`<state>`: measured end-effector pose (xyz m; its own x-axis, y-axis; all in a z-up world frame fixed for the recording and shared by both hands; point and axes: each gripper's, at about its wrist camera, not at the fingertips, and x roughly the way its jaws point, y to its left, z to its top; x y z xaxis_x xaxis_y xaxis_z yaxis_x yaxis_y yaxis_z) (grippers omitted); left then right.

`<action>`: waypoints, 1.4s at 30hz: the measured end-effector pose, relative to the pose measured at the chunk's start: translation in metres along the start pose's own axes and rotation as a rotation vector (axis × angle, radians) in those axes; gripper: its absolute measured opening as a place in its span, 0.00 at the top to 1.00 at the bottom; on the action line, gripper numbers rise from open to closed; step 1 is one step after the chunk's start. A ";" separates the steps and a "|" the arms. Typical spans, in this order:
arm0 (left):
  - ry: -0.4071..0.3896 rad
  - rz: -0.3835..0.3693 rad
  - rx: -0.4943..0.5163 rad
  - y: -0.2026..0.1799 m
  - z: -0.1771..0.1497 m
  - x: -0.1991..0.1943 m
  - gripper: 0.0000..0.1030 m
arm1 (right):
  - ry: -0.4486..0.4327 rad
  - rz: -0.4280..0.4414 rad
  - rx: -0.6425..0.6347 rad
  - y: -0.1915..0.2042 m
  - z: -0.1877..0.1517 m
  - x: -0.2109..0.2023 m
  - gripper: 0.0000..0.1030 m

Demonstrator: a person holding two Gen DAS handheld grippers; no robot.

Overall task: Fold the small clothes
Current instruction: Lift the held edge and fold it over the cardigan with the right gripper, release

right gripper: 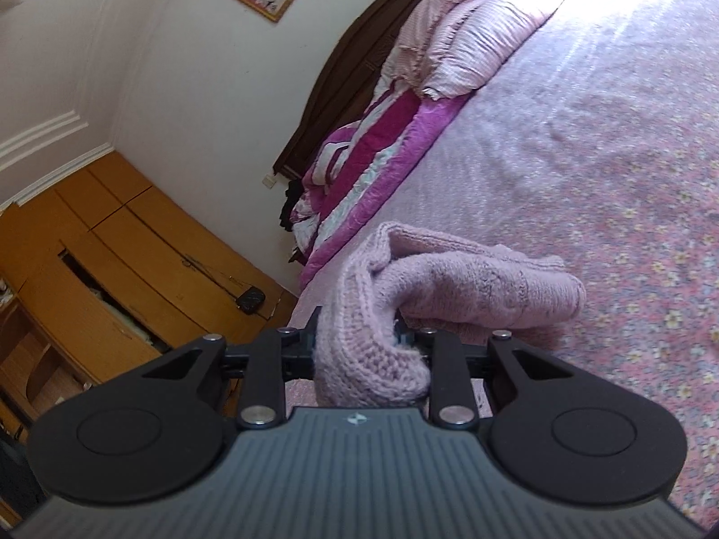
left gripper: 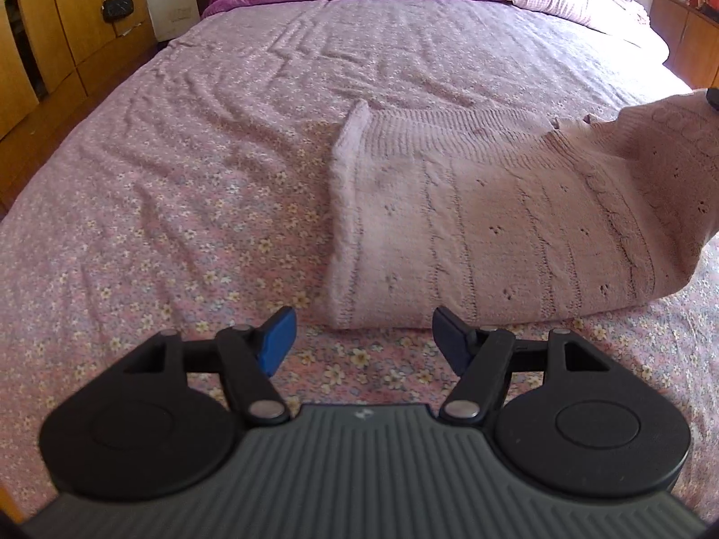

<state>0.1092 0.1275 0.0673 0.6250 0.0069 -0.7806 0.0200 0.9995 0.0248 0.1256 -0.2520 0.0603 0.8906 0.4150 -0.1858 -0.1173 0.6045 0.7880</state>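
the pink knit sweater (left gripper: pixel 472 224) lies on the bed (left gripper: pixel 202 179), one edge raised at the right. the left tool (left gripper: pixel 364 343) hovers just short of it, jaws wide and empty. the right tool (right gripper: pixel 364 350) clamps a bunched fold, its pads seemingly buried in the knit.
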 end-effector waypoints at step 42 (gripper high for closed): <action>-0.137 -0.011 -0.138 0.096 0.019 -0.019 0.33 | 0.423 0.007 -0.543 0.174 -0.197 0.108 0.35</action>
<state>0.1140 0.2225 0.0963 0.7261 0.0006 -0.6876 -0.0736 0.9943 -0.0768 0.1151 0.0317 0.0616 0.6538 0.5833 -0.4821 -0.4241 0.8100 0.4050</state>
